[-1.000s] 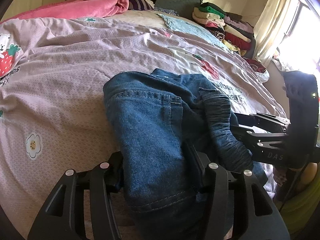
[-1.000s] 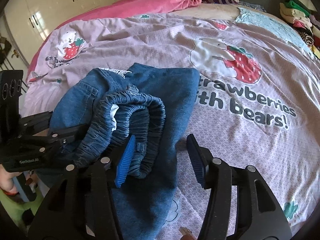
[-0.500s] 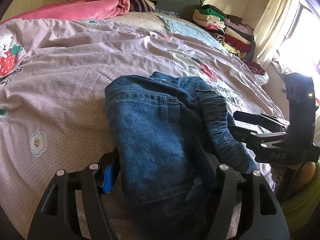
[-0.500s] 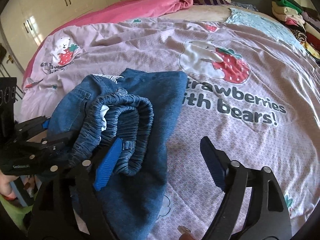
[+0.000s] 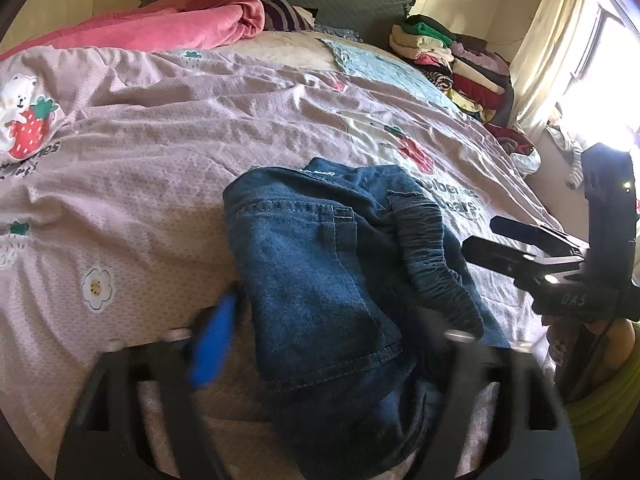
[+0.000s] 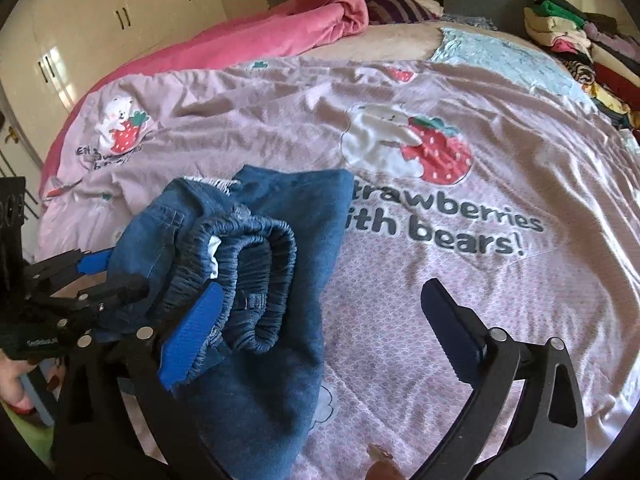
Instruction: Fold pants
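Left wrist view, left to right: pink bedspread point(image 5: 160, 152) fills the left and centre; left gripper point(image 5: 332, 344) at the bottom edge, jaws opening, blue pad clear of the denim. The folded jeans point(image 5: 316, 280) lie between its fingers, centre frame, flat on the bedspread. Stack of folded clothes point(image 5: 452, 68) upper right.

Right wrist view: jeans point(image 6: 256, 280) lower left, elastic waistband rolled on top. Right gripper point(image 6: 320, 340) bottom centre, jaws opening wide; left pad just beside the waistband, right pad over bare bedspread. No containers visible.
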Tool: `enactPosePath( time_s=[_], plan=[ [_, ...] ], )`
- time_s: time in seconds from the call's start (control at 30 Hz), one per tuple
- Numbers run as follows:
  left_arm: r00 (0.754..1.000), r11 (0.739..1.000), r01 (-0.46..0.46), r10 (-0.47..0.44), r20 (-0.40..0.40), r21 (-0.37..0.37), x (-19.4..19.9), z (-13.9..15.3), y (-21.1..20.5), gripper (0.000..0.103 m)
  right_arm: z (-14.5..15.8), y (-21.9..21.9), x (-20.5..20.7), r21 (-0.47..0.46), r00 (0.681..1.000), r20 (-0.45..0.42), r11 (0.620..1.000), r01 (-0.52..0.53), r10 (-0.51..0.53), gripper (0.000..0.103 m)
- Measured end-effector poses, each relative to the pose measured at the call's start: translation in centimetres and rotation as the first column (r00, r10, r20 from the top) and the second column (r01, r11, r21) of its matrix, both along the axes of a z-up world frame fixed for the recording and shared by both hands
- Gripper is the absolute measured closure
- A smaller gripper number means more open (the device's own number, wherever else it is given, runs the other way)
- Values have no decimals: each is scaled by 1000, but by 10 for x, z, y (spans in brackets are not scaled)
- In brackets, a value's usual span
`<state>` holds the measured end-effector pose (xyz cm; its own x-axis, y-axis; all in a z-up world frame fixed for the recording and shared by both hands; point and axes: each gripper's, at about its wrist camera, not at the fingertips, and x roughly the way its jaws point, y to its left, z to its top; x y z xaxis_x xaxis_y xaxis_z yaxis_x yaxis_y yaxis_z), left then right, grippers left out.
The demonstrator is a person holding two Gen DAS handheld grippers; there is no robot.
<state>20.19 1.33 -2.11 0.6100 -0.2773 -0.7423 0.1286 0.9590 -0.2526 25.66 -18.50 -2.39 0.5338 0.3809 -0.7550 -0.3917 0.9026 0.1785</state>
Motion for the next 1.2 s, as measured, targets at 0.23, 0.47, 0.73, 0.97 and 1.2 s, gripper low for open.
enactPosePath(
  time_s=[0.23,0.47,0.73,0.97,1.2],
  plan=[
    [1000,1000,-10,9,10,11,-4,7,3,15,7,-2,-2,6,1000,8,1000,10,-10,9],
    [1000,999,-18,18,0,37,-6,11,4,5,15,-4,-7,19,1000,24,1000,10,-11,9],
    [1000,999,-19,18,24,48,-15,22,3,5,27,-4,-18,25,998,59,1000,4,-5,9],
    [998,997,-34,30,59,66,-27,35,2,5,36,-8,-30,44,996,87,999,14,-18,9],
    [995,996,-48,41,90,79,-41,48,3,4,49,-12,-46,55,992,127,998,12,-18,9]
  ],
)
